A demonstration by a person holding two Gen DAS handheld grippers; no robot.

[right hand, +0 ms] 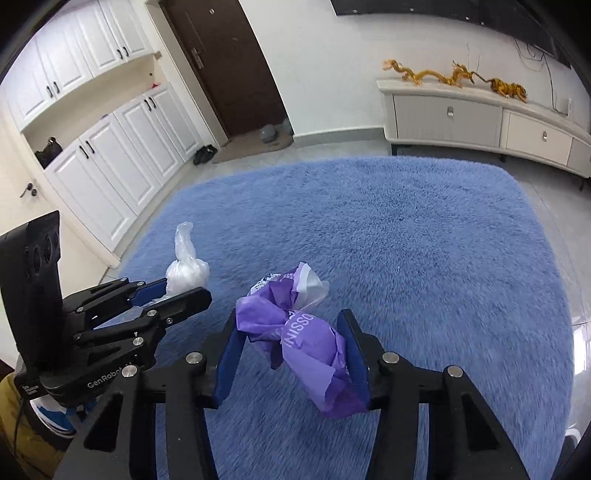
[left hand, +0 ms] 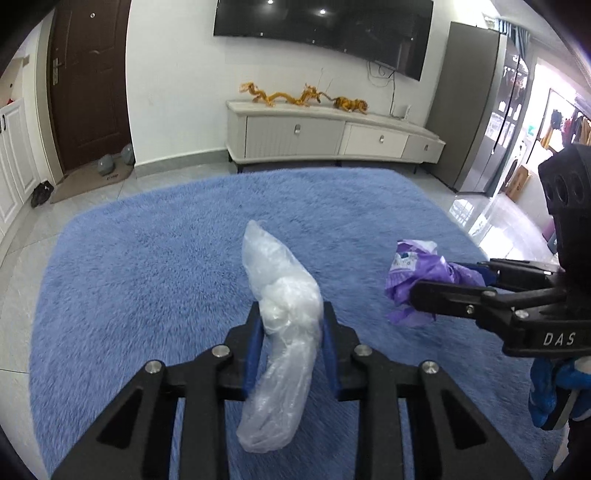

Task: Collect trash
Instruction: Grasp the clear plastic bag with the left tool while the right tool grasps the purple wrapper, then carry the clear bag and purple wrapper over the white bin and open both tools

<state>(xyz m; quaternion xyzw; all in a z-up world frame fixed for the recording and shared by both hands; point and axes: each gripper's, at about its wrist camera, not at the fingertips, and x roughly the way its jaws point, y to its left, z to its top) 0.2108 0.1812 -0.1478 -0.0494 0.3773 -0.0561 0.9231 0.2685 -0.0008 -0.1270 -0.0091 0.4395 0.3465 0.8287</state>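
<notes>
Both our claws sit low over the blue shaggy rug (left hand: pixel 147 277), each narrowed around a piece of trash. From the left wrist, our left gripper (left hand: pixel 292 325) has its blue pads against the two sides of a clear crumpled plastic bag (left hand: pixel 280 295); the bag runs lengthwise between the fingers, one end sticking out ahead over the rug and the other trailing back toward the camera. Off to the right in that same view, our right gripper (left hand: pixel 434 286) has a purple wrapper (left hand: pixel 410 280) pinched at its tips. Behind the rug stands a white TV cabinet (left hand: pixel 295 136) with yellow dragon figures (left hand: pixel 284 96) on top, under a wall-mounted TV (left hand: pixel 325 29).

From the right wrist, our right gripper (right hand: pixel 291 334) is about half closed, both blue pads touching the purple wrapper (right hand: pixel 306 339), which is bunched and twisted between them. To the left, our left gripper (right hand: pixel 181 291) clasps the clear crumpled plastic bag (right hand: pixel 186 266), whose knotted top stands up above the rug (right hand: pixel 406 240).
</notes>
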